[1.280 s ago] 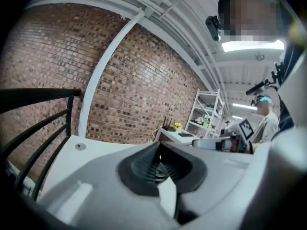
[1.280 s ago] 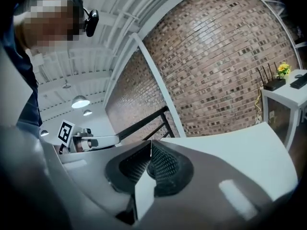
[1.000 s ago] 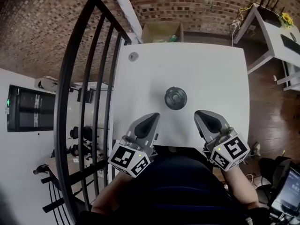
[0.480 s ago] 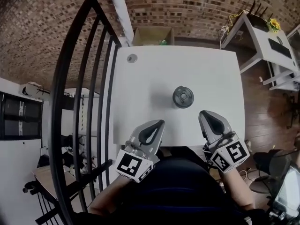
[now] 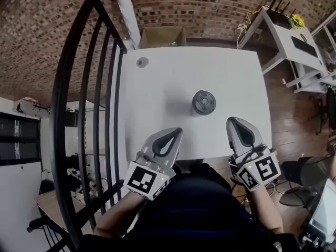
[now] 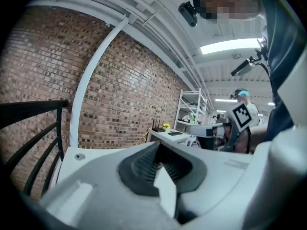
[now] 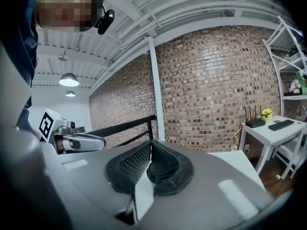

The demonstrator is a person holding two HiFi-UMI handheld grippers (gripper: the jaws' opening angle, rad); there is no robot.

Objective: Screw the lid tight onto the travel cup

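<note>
While the lidded travel cup (image 5: 203, 103) stands on the tabletop (image 5: 157, 88) within reach, the left gripper (image 5: 176, 134) and right gripper (image 5: 234, 122) hover near, fingers clenched, empty.

Left gripper (image 5: 173, 136): pale grey moulded shell, rounded, tapered toward tip; teardrop recess lined with black ribbed pads (image 6: 144, 164). Right gripper (image 5: 236, 126): same grey shell, its black lining (image 7: 129, 164) had fine mesh texture. Left cube (image 5: 144, 179) was white, faces printed with black square markers. Right cube (image 5: 258, 170) matched it. Small lit dot showed beside each cube. Person wore dark navy top (image 5: 199, 209). Small black camera (image 7: 105, 20) sat at head.
</note>
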